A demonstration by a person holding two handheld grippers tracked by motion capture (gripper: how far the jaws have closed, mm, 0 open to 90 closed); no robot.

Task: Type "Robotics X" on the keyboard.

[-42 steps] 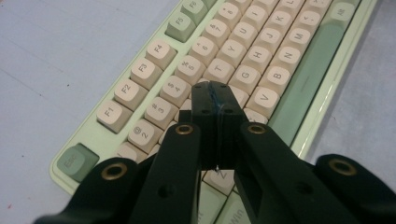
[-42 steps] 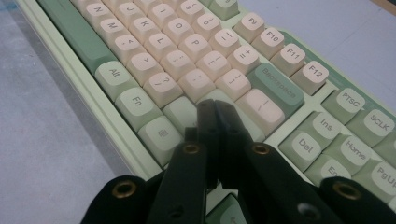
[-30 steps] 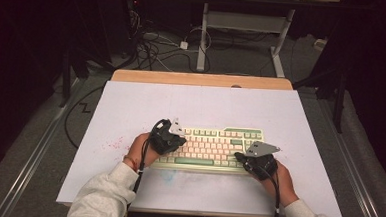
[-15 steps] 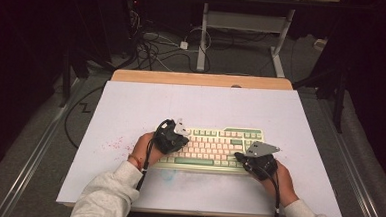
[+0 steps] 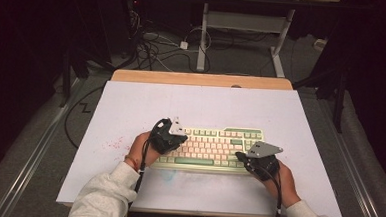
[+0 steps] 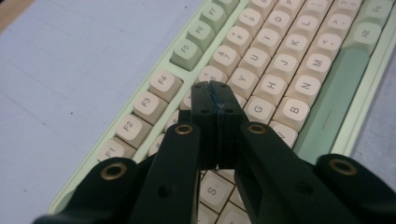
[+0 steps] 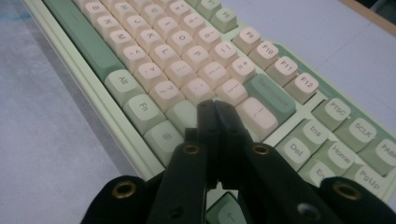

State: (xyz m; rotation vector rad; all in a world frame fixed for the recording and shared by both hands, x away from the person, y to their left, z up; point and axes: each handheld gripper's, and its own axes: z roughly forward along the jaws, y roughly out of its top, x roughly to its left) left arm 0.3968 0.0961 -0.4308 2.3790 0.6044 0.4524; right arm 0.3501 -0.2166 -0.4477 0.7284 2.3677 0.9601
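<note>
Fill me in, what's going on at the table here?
A person holds a gripper in each hand over a pale green and cream keyboard on the white table. The left gripper is shut, its tips over the upper letter rows near the F keys. The right gripper is shut too, over the keys at the keyboard's right end. It looks like key pressing.

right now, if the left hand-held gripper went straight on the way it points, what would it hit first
Most likely the keyboard: the left hand-held gripper, shut, points down at its upper letter rows, though the exact key is unclear.
</note>
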